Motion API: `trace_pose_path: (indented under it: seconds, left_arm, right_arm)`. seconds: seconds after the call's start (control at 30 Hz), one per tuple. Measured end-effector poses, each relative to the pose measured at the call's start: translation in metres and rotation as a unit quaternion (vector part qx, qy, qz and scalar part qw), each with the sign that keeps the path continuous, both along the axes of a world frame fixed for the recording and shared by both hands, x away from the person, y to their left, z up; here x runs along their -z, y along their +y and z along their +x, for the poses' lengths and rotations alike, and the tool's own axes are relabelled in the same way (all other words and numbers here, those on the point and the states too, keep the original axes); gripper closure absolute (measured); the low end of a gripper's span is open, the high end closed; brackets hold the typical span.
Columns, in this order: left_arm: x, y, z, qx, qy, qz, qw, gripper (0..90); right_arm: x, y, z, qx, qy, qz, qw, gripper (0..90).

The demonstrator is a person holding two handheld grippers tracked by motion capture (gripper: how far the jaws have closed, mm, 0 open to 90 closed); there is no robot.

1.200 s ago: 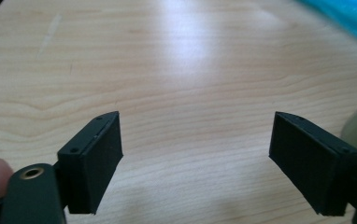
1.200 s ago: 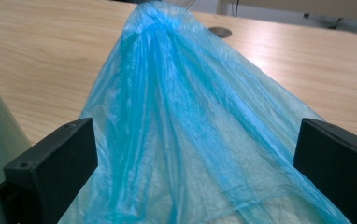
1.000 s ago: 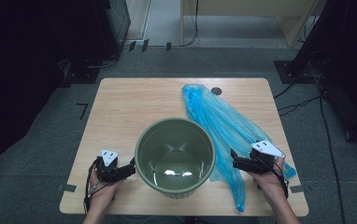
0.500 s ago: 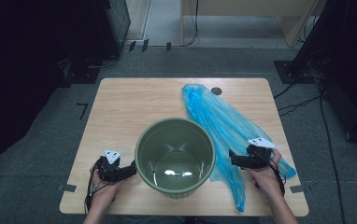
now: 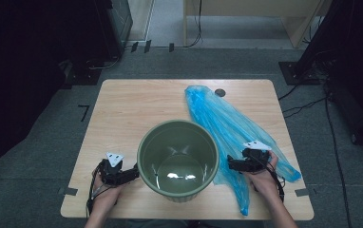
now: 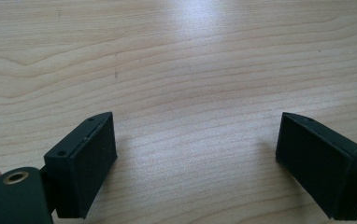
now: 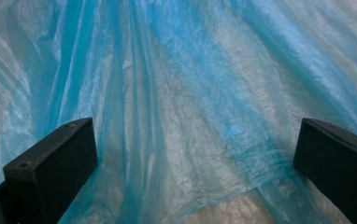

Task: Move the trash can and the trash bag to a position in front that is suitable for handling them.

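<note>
A round green bin (image 5: 178,160) stands upright near the table's front edge, its inside bare and shiny. A thin blue plastic bag (image 5: 222,123) lies flat on the table to the right of the bin, running from the far middle to the front right. My right gripper (image 5: 231,164) hovers low over the bag's near part, jaws wide open, with crinkled blue plastic (image 7: 186,107) spread between and beyond them. My left gripper (image 5: 133,173) rests just left of the bin, open over bare wood (image 6: 190,93), nothing between its jaws.
The wooden table (image 5: 132,109) has free room at its far left and middle. A small dark round hole (image 5: 220,92) sits at the far edge by the bag's top. Dark equipment and cables lie on the grey floor around the table.
The right gripper has come down and slightly left onto the bag, closer to the bin. The left gripper has barely shifted.
</note>
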State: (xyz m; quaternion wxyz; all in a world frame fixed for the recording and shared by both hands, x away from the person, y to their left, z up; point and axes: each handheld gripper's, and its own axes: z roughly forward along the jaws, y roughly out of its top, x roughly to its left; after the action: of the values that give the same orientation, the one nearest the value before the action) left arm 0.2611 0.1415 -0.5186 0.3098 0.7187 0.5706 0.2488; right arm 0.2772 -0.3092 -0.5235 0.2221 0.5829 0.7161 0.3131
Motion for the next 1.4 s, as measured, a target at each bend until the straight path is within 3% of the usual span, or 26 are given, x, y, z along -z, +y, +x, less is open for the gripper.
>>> trace_pose_path:
  seconds: [0.07, 0.33, 0.47, 0.6, 0.73, 0.93, 1.07, 1.2, 1.4]
  left_arm:
    - [0.0, 0.0, 0.0, 0.0, 0.0, 0.0, 1.0, 11.6]
    - [0.0, 0.0, 0.0, 0.001, 0.0, 0.001, 1.0, 11.8]
    - [0.0, 0.0, 0.0, 0.0, 0.0, 0.0, 1.0, 12.0]
    - [0.0, 0.001, 0.0, -0.001, -0.001, -0.004, 1.0, 12.6]
    - [0.0, 0.001, 0.0, -0.001, -0.001, -0.004, 1.0, 12.7]
    - [0.0, 0.001, 0.0, -0.001, -0.001, -0.005, 1.0, 12.8]
    - [0.0, 0.002, 0.0, 0.001, -0.002, -0.01, 0.9999, 12.8]
    - [0.0, 0.003, 0.0, 0.002, -0.001, -0.011, 0.9999, 13.0]
    - [0.0, 0.001, 0.001, 0.002, -0.002, -0.002, 1.0, 13.0]
  right_arm:
    - [0.001, 0.003, 0.0, 0.001, 0.001, -0.013, 0.9999, 0.0]
    - [0.001, 0.004, -0.002, 0.007, 0.0, -0.013, 0.9999, 0.0]
    - [0.001, 0.005, -0.007, -0.005, -0.012, -0.01, 0.9999, 7.8]
    - [-0.002, 0.004, -0.012, -0.002, -0.026, -0.006, 0.9996, 31.3]
    - [-0.003, 0.002, -0.015, -0.003, -0.037, -0.005, 0.9993, 63.6]
    - [-0.002, 0.005, -0.016, -0.009, -0.05, -0.016, 0.9986, 89.1]
    - [-0.002, 0.002, -0.015, -0.006, -0.046, 0.003, 0.9989, 90.0]
    - [-0.003, 0.001, -0.016, 0.0, -0.052, 0.006, 0.9986, 90.0]
    - [-0.018, 0.0, -0.024, 0.016, -0.112, 0.028, 0.9931, 90.0]
